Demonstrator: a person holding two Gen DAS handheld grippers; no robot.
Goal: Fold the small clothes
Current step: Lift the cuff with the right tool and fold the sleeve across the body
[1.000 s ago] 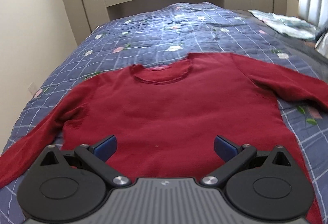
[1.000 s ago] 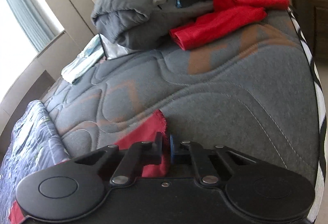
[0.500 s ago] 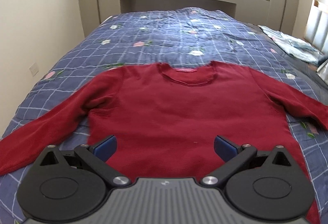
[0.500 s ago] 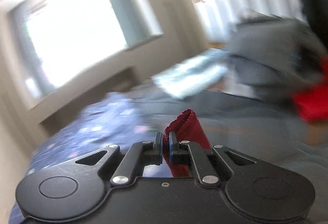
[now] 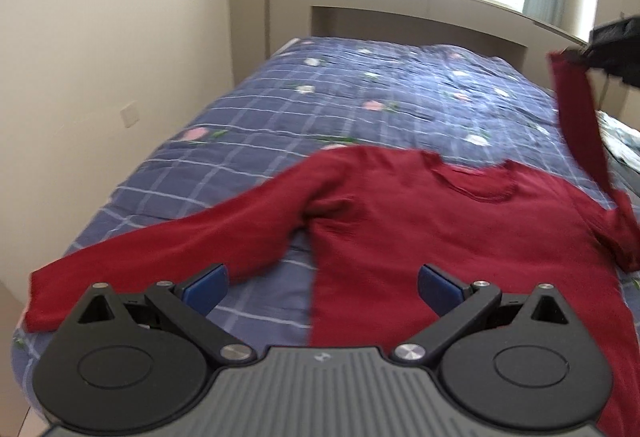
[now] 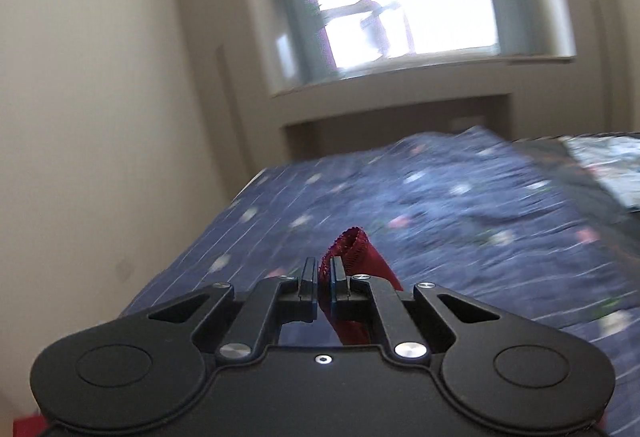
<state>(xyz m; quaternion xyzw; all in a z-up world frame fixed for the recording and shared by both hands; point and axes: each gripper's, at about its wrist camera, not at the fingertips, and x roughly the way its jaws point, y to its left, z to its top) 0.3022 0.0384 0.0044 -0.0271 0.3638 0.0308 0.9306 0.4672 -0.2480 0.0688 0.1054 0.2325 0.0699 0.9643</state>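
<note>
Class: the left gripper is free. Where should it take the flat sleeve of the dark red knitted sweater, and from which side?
Probably the cuff end of the flat sleeve of the dark red knitted sweater, coming from above: it lies stretched out flat on the blue checked quilt, so the open left gripper can pinch its thin free edge.

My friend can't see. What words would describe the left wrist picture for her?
A red sweater lies on a blue checked quilt; the right gripper lifts one sleeve. The open left gripper hovers in front.
</note>
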